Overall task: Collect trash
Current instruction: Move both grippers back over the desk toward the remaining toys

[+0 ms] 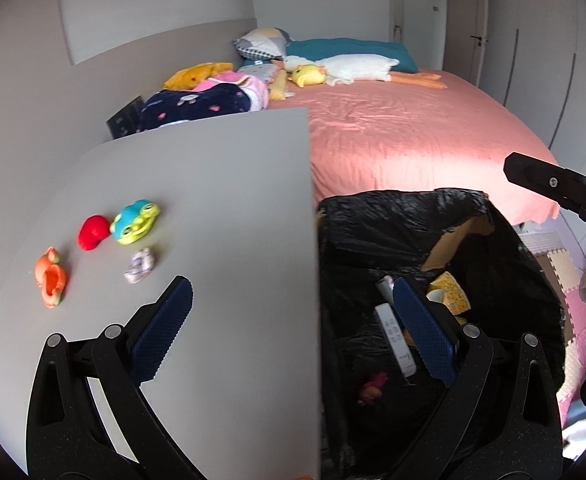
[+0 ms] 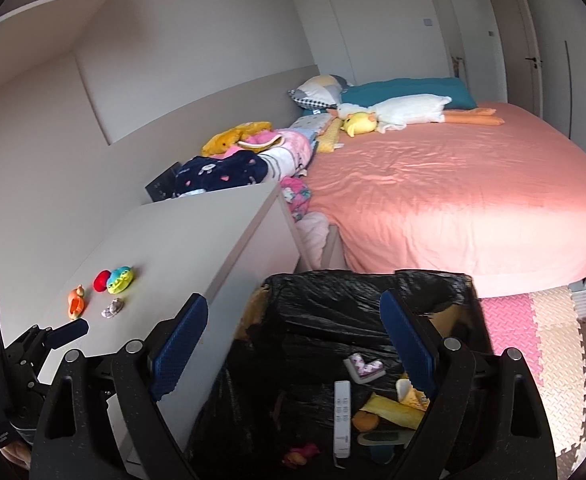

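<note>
A box lined with a black trash bag (image 1: 373, 232) (image 2: 333, 292) stands beside a grey cabinet (image 1: 213, 200) (image 2: 181, 240). Inside lie a white remote (image 2: 341, 416), yellow wrappers (image 2: 393, 404) and other scraps. On the cabinet top lie a crumpled paper scrap (image 1: 140, 265) (image 2: 112, 307), a red toy (image 1: 92, 232), a blue-green toy (image 1: 135, 222) and an orange toy (image 1: 51, 276). My left gripper (image 1: 293, 320) is open and empty, straddling the cabinet's edge and the bag. My right gripper (image 2: 293, 336) is open and empty above the bag.
A bed with a pink sheet (image 2: 453, 184) fills the right, with pillows, plush toys and folded clothes (image 2: 253, 156) along its far side. Foam floor mats (image 2: 553, 340) lie right of the bag. The right gripper's arm shows at the left wrist view's right edge (image 1: 553, 184).
</note>
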{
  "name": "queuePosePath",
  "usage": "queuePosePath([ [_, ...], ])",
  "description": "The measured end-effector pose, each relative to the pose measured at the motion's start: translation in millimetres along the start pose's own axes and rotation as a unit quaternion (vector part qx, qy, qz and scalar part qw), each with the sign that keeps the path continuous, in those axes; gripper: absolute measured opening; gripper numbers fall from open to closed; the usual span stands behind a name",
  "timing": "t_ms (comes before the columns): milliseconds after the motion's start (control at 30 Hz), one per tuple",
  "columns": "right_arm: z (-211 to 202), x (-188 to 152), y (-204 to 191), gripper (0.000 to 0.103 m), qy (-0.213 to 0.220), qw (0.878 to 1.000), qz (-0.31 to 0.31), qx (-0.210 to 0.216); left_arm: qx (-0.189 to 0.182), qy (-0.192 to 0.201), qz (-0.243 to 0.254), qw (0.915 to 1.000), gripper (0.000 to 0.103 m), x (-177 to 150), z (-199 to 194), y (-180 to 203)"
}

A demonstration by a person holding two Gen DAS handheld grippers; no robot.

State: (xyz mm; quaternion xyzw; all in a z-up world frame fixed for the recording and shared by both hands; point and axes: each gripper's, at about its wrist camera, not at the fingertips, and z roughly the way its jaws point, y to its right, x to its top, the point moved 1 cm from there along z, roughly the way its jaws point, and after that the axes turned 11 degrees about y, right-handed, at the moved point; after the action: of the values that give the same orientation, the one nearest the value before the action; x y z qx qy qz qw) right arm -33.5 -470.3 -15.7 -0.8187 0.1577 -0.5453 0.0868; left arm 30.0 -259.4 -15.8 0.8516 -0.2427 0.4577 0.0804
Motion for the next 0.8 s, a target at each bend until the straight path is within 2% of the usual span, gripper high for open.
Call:
queuePosePath([
  [367,21.3,-8.1,-44.6,0.088,-0.013,0.999,-0.019,0.038,0.052,-0.001,-0.049,0.9974,0.097,-5.9,0.4,-69.3],
  [600,39.1,-14.8,-81.9,0.088,-0.026,0.997,-0.035,0.062,0.08,-0.012,-0.101,0.9916,0.097,-16.2,3.2,-121.8],
  [800,56.8,-19.7,-111.8,0.088,-0.039,0.995,-0.044,0.08,0.099,-0.013,-0.118,0.988,0.097,-21.4,0.8,-150.6],
])
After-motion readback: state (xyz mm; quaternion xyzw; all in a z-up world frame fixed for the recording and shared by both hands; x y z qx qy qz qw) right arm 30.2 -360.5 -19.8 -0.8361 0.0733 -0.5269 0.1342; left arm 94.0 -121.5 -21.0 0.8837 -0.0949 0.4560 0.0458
